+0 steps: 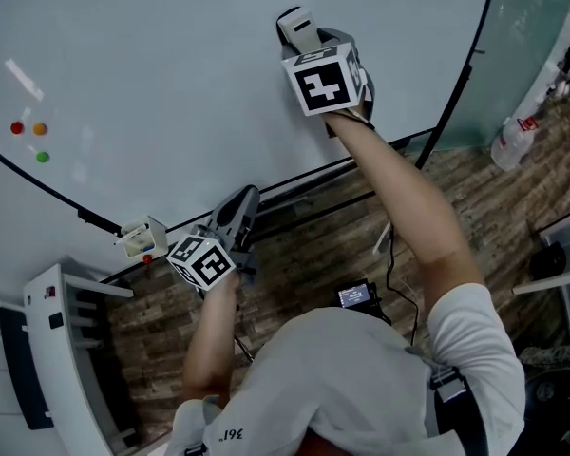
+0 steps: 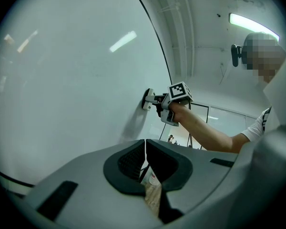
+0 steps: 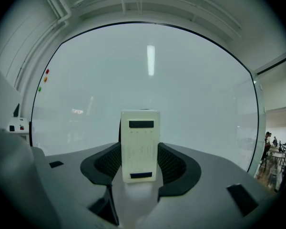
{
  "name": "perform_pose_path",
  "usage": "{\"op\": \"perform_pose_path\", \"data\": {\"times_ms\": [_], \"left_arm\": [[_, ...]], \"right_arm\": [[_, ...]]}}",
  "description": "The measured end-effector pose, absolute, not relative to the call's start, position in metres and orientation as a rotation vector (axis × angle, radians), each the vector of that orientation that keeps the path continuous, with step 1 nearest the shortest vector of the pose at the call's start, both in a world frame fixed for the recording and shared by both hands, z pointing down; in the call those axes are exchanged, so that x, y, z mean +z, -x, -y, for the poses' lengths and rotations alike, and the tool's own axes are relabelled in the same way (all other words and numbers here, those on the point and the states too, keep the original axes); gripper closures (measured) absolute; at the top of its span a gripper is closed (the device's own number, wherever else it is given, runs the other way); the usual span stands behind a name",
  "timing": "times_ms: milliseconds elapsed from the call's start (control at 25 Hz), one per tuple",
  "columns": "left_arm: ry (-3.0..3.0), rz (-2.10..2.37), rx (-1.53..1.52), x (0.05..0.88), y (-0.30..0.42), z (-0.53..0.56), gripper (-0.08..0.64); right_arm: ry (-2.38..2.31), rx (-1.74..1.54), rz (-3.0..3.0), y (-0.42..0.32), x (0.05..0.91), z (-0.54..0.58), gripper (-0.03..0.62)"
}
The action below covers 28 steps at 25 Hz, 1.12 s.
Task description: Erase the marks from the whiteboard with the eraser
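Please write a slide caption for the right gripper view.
Right gripper holds the white eraser between its jaws, facing the whiteboard.

We see three small marks at the far left — a red dot [image 1: 17, 128], an orange dot [image 1: 40, 128] and a green dot [image 1: 43, 157]. Lower down, a small white box [image 1: 142, 238] sits near a white rack [image 1: 71, 350]. The wood-patterned floor [image 1: 304, 255] carries a small screened device [image 1: 356, 295] — and, far right, a clear plastic bottle [image 1: 513, 142].

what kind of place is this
Probably an office or lab workspace: a large wall-mounted whiteboard, a wood-plank floor below it, and a strip light on a bare ceiling.
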<state>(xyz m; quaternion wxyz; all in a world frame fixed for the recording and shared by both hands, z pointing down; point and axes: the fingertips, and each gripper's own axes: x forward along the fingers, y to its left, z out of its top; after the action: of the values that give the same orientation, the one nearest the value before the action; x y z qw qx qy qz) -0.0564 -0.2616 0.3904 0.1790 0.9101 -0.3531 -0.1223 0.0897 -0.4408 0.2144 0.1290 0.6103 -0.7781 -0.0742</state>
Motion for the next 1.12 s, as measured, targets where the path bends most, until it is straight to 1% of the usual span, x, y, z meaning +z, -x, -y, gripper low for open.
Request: {"op": "perform_pose_path", "data": {"times_ms": [1120], "left_arm": [[-2.541, 1.034, -0.343, 0.392, 0.066, 0.252, 0.551]], "right_arm": [[-1.922, -0.197, 2.135, -0.153, 0.216, 0.451, 0.341]]}}
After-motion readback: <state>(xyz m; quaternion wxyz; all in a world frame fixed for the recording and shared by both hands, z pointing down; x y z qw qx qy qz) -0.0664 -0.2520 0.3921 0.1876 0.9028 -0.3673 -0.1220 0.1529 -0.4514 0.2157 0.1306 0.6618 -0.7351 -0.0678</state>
